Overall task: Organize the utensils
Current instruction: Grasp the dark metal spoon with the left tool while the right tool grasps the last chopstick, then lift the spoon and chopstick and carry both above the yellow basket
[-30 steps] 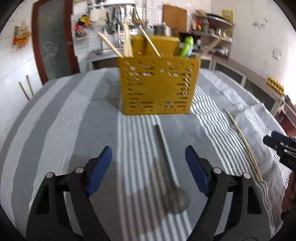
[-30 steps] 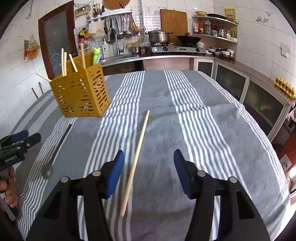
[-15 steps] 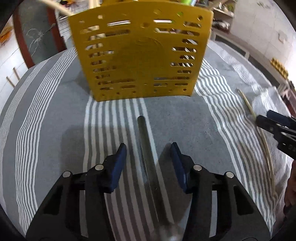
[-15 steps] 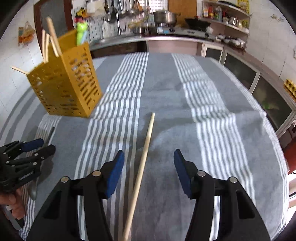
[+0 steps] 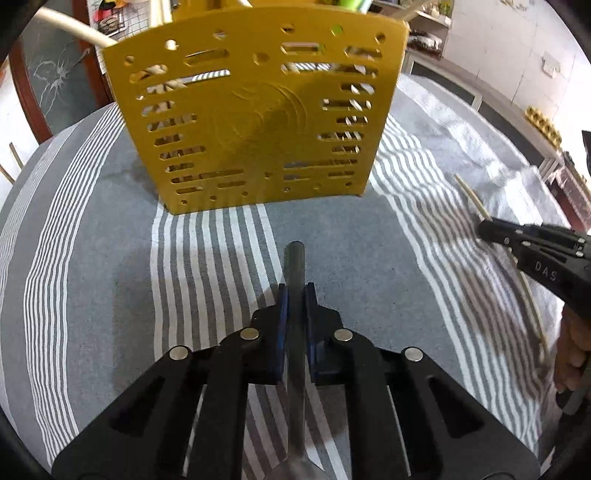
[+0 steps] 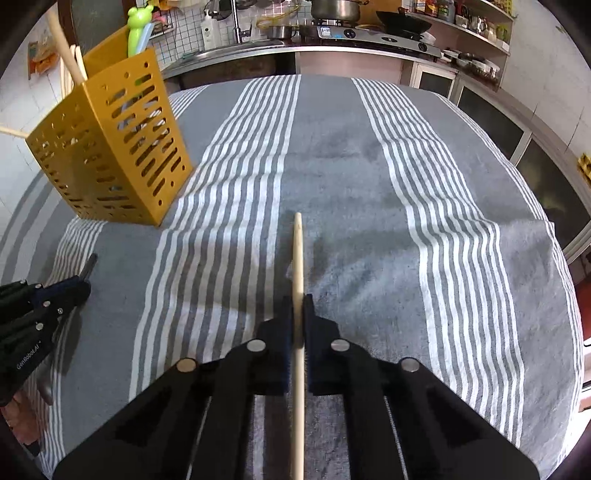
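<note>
A yellow perforated utensil holder (image 5: 255, 122) stands on the striped cloth, with chopsticks and a green utensil in it; it also shows at the left of the right wrist view (image 6: 110, 155). My left gripper (image 5: 295, 295) is shut on the handle of a grey metal spoon (image 5: 294, 262) lying just in front of the holder. My right gripper (image 6: 297, 302) is shut on a wooden chopstick (image 6: 297, 251) lying on the cloth. The right gripper shows at the right edge of the left wrist view (image 5: 532, 247), and the left gripper at the left edge of the right wrist view (image 6: 40, 306).
A grey and white striped cloth (image 6: 369, 166) covers the round table. A kitchen counter with stove, pot and pan (image 6: 351, 22) runs behind it. Cabinets (image 6: 517, 129) stand to the right of the table.
Both grippers moved forward and down and shut: the left on the spoon handle, the right on the chopstick. The holder now looms closer in the left wrist view.
</note>
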A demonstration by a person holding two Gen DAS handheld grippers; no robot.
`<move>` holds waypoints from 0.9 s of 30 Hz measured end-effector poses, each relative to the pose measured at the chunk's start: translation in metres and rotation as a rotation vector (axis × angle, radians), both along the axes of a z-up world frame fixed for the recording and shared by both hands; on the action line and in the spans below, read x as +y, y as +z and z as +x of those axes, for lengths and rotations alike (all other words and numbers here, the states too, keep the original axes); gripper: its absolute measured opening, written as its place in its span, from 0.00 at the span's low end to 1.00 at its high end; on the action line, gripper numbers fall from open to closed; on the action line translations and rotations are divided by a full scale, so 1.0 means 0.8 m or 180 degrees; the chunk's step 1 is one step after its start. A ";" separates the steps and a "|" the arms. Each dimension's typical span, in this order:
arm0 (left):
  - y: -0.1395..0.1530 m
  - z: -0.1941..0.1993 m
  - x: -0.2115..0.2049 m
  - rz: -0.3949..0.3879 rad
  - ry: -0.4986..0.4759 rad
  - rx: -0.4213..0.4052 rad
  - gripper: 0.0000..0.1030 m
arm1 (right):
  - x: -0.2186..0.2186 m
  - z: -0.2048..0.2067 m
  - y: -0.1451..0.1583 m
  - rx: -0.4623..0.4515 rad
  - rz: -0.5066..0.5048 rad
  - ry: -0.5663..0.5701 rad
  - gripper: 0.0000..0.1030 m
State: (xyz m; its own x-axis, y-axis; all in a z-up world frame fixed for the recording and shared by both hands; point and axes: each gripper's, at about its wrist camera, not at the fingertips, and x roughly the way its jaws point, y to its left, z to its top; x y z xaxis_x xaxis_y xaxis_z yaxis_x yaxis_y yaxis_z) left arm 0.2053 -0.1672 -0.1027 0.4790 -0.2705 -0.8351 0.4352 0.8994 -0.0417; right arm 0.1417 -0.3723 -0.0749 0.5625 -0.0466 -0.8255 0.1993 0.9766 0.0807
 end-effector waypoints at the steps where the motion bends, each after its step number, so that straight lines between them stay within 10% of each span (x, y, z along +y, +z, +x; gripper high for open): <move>1: 0.005 -0.002 0.003 -0.0024 0.0005 -0.0026 0.07 | -0.001 -0.003 0.002 -0.0033 0.0041 0.0000 0.05; 27: 0.160 -0.077 0.077 -0.0782 0.0044 -0.0942 0.07 | 0.029 -0.098 0.155 -0.1377 0.0095 0.0294 0.05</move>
State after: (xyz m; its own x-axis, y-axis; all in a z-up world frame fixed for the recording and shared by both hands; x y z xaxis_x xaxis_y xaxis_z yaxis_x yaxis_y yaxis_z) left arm 0.1440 -0.1057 0.0253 0.6948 -0.4372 -0.5711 0.4485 0.8841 -0.1312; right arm 0.0633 -0.3488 0.0488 0.8572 0.0402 -0.5134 0.0531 0.9847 0.1658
